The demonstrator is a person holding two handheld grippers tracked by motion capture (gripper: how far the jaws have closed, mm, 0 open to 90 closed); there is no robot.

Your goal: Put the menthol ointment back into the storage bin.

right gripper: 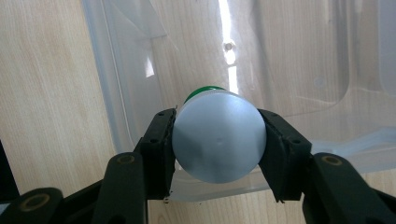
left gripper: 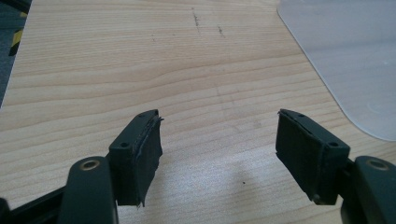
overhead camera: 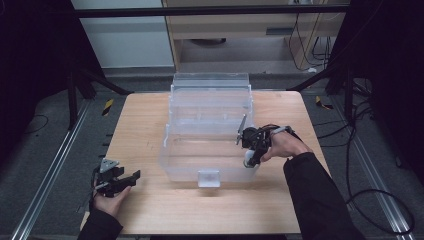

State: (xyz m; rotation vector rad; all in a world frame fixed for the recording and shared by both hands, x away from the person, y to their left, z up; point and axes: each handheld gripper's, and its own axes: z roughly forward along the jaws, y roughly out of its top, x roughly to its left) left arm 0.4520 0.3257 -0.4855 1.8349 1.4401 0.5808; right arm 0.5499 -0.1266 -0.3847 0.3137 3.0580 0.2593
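The left gripper (overhead camera: 131, 177) rests low at the table's near left, held in the left hand (overhead camera: 111, 197), jaws spread wide. The right gripper (overhead camera: 248, 161) points downward from the right hand (overhead camera: 282, 145), jaws clamped, dark sleeve behind.

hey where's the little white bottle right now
The white bottle sits clamped in the right gripper, over the right front corner of the clear plastic bin on the table.

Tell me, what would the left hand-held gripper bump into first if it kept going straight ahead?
Probably nothing soon: the left hand-held gripper points along bare wooden table. The clear plastic box sits off to one side, likely just outside its path.
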